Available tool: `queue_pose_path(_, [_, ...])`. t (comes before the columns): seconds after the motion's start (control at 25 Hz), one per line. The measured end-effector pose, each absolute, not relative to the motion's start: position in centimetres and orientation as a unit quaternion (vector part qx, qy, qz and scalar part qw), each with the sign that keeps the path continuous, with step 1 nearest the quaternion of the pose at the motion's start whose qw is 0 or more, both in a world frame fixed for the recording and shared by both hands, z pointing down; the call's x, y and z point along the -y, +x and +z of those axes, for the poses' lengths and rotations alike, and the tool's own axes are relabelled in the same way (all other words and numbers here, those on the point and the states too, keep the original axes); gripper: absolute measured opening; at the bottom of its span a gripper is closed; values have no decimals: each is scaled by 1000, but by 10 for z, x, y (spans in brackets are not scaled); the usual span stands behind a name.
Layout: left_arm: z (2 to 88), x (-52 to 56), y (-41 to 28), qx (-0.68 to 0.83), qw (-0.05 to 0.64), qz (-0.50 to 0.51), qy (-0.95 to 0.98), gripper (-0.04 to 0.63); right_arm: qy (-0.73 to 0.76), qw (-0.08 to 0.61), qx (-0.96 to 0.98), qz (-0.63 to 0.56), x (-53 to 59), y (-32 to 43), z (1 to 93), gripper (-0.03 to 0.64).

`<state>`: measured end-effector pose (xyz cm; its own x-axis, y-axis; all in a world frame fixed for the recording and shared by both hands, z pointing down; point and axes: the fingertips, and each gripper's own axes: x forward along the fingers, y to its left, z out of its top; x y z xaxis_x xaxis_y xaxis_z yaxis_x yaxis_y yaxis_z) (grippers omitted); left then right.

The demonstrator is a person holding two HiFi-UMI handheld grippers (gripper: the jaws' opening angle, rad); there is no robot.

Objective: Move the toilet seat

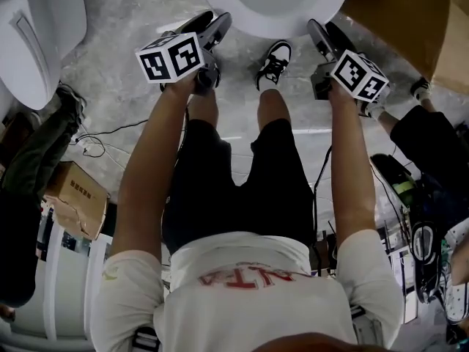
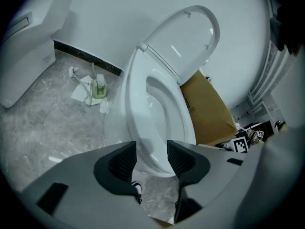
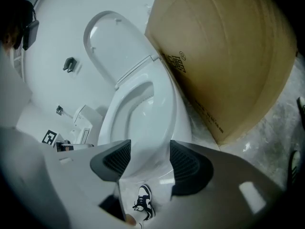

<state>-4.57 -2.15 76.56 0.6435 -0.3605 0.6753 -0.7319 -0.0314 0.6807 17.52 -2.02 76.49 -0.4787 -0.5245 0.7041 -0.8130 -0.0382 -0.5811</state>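
A white toilet [image 1: 272, 2] stands just ahead of me at the top of the head view. Its lid [image 2: 190, 37] is raised against the wall. The seat ring [image 2: 138, 104] lies flat on the bowl, as far as I can tell. My left gripper [image 1: 212, 31] is at the bowl's front left edge, and its jaws [image 2: 151, 149] stand open with nothing between the pads. My right gripper [image 1: 322, 37] is at the front right edge, also open [image 3: 150, 152] and empty. In both gripper views the toilet's front rim [image 3: 143, 128] shows through the gap, untouched.
A big cardboard box [image 1: 399, 13] leans right beside the toilet. A second white toilet [image 1: 37, 28] is at the left. A green bottle and crumpled tissue [image 2: 97, 87] lie by the wall. My shoe [image 1: 275, 61] is under the bowl's front. Another person [image 1: 429, 152] stands at right.
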Motion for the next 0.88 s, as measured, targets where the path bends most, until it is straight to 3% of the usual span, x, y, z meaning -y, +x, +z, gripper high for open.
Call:
queue_pose_path(0.16, [766, 29, -41, 401, 553, 195, 704, 189, 493, 143, 674, 531, 20, 176, 771, 242])
queue_pose_path(0.24, [771, 25, -39, 395, 564, 198, 698, 189, 503, 136, 665, 535, 21, 178, 771, 238])
queue_pose_path(0.36, [777, 18, -42, 389, 579, 196, 690, 189, 526, 134, 641, 543, 20, 183, 775, 167])
queue_pose_path(0.88, [765, 13, -43, 380, 628, 141, 665, 189, 533, 75, 611, 580, 12, 178, 745, 127])
